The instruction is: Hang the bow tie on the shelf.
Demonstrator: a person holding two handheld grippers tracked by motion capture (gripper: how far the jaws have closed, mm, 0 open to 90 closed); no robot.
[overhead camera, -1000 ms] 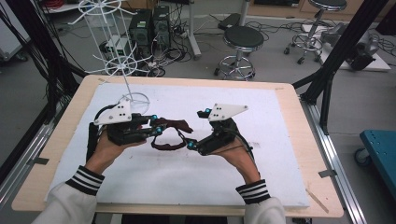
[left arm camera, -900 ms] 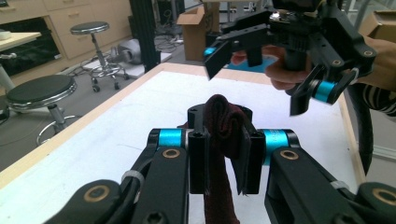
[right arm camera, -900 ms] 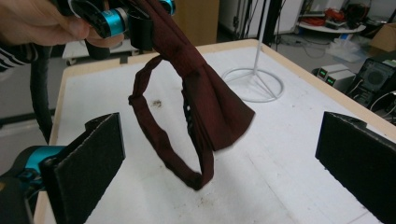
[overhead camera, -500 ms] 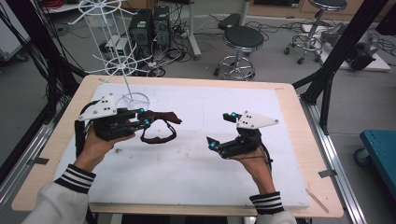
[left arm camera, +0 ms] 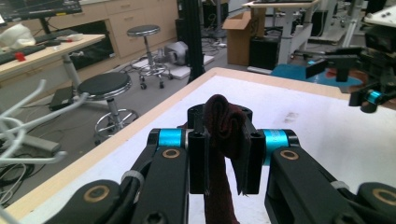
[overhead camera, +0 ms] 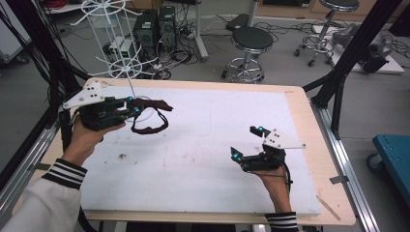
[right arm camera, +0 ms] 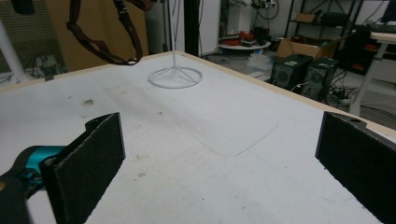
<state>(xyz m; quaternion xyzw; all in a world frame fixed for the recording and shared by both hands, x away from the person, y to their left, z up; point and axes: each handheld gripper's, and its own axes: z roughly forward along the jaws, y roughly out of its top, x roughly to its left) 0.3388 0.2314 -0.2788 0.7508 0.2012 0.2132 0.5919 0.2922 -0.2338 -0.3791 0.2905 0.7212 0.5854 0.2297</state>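
Item: dark red strap [overhead camera: 151, 117], far left above the counter [overhead camera: 208, 145], clamped in left gripper [overhead camera: 131, 106] fingers. Right gripper [overhead camera: 243, 143]: fingers open, empty. Advice: lift loop over rack [overhead camera: 126, 63] hook, holding firm.

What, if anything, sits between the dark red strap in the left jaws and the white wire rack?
Nothing visible does. The dark red fabric strap hangs from the left gripper, beside the white wire rack, with open air between them.
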